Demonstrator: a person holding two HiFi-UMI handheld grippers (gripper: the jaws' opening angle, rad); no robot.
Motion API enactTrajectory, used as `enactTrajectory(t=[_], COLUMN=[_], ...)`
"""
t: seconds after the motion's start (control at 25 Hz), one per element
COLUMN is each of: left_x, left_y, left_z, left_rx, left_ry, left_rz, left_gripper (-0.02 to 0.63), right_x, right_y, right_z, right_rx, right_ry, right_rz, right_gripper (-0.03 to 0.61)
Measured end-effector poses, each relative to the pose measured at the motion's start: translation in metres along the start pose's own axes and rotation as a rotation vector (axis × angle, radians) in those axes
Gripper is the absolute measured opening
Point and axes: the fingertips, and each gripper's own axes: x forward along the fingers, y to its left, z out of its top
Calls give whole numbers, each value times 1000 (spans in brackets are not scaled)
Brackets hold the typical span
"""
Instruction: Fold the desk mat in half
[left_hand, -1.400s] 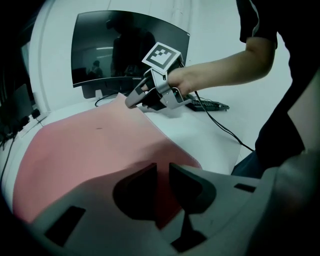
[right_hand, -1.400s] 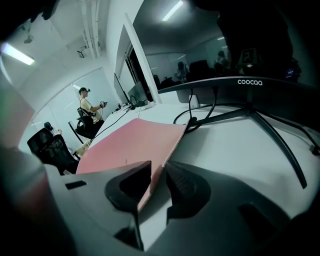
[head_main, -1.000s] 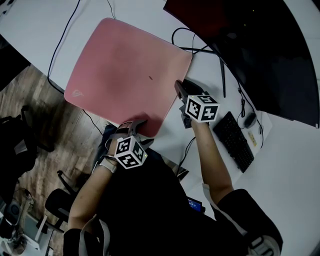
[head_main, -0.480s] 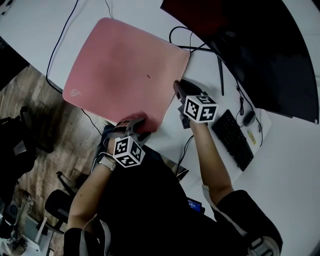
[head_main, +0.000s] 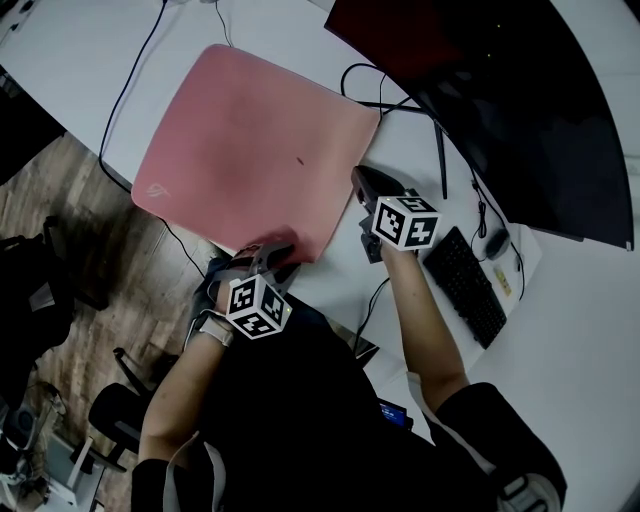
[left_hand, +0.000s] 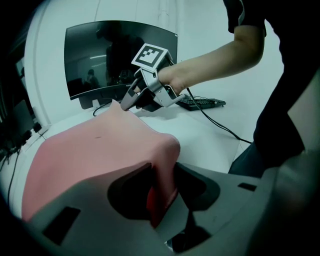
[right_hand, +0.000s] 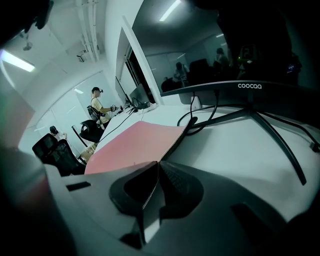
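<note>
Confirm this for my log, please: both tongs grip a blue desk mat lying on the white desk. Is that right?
Not quite: the desk mat is pink, not blue, as the head view shows. The rest holds: the left tongs, which have just been closing, and the right tongs each pinch it on the white desk.

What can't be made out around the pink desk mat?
Head view: pale logo on the pink rectangular desk mat, too small to read.
Head view: mat's near corner, covered by the left gripper, whose jaws have just been closing on it.
Left gripper view: pinched corner's tip, buried between jaws.
Head view: black curved monitor, cut off by the top edge.
Head view: black keyboard, key legends too small.
</note>
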Motion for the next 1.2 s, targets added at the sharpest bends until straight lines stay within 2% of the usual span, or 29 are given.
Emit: enactTrajectory(t=[0.12, 0.32, 0.52, 0.72, 0.8, 0.92, 1.0, 1.2], left_x=[-8, -22, -38, -50, -54, -64, -71, -85], left_y=[8, 21, 33, 43, 48, 55, 60, 73], left_z=[4, 10, 16, 19, 20, 23, 24, 23], left_rx=[-38, -101, -164, -171, -177, -195, -193, -180], left_ry=[-42, -114, -175, -211, -226, -254, -270, -299], left_rz=[15, 24, -3, -29, -28, -29, -29, -33], left_gripper=[126, 71, 63, 63, 63, 63, 63, 63], right_x=[-1, -2, -7, -19, -23, -25, -24, -17], right_y=[4, 4, 3, 3, 3, 5, 6, 15], right_z=[6, 6, 10, 23, 24, 19, 15, 22], right_rx=[37, 81, 110, 140, 150, 161, 179, 286], right_ry=[-16, -3, -12, -51, -56, -34, -17, -40], right_rz=[18, -6, -46, -103, -124, -153, -169, -167], right_gripper=[28, 29, 31, 34, 55, 137, 169, 184])
